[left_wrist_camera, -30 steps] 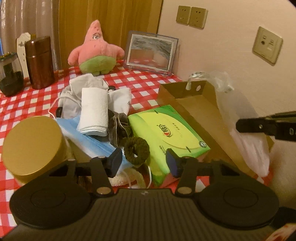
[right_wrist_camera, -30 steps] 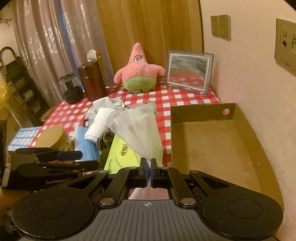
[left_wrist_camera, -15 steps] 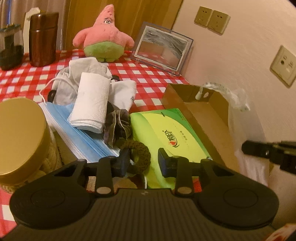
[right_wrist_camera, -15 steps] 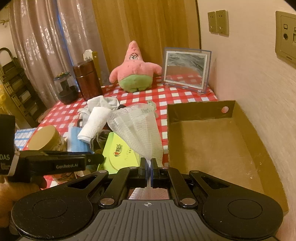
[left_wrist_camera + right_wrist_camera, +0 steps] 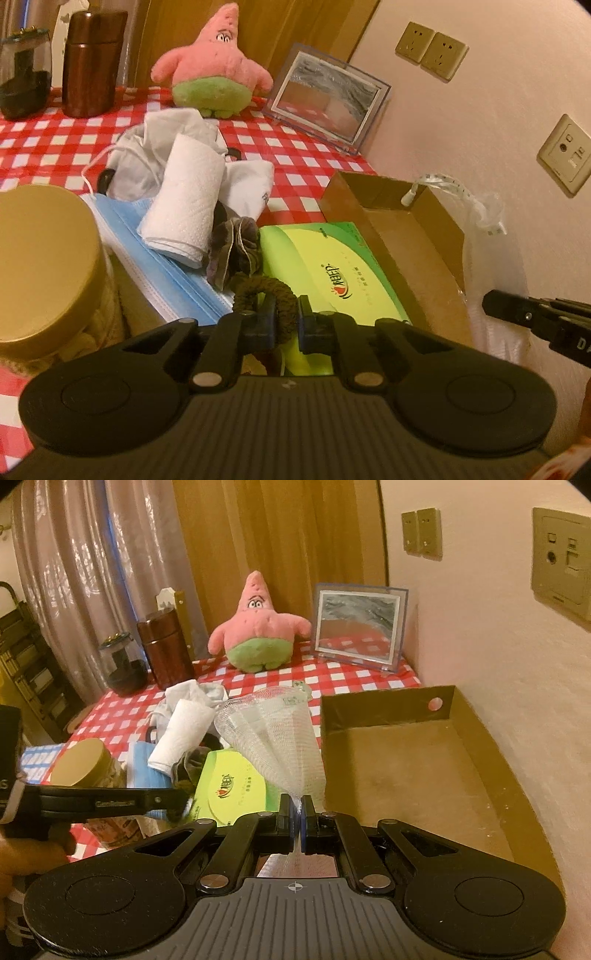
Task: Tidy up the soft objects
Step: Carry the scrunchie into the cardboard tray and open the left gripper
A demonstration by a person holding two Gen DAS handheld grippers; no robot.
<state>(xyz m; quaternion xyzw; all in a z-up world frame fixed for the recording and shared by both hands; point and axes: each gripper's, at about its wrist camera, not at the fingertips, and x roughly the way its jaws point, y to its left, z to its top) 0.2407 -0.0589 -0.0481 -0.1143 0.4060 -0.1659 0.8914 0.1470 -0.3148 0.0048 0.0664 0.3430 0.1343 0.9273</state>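
My left gripper [image 5: 283, 319] is shut on a dark green hair tie [image 5: 264, 295] that lies by the green tissue pack [image 5: 334, 275]. My right gripper [image 5: 296, 814] is shut on a white mesh net bag [image 5: 275, 742], held up beside the open cardboard box [image 5: 406, 760]. The bag also shows in the left wrist view [image 5: 491, 236] at the right. A pile of soft things sits left of the tissue pack: a rolled white towel [image 5: 183, 208], blue face masks [image 5: 162, 266], a grey scrunchie [image 5: 231, 251] and white cloth [image 5: 173, 147].
A pink starfish plush [image 5: 216, 75] and a framed picture [image 5: 327, 98] stand at the back of the checked table [image 5: 44, 144]. A gold-lidded jar [image 5: 40, 258] is at the left front. A brown canister [image 5: 92, 62] and a dark jar [image 5: 24, 85] stand far left. The wall is close on the right.
My left gripper moved forward and down and closed on the hair tie. My right gripper kept holding the mesh bag, nearly still.
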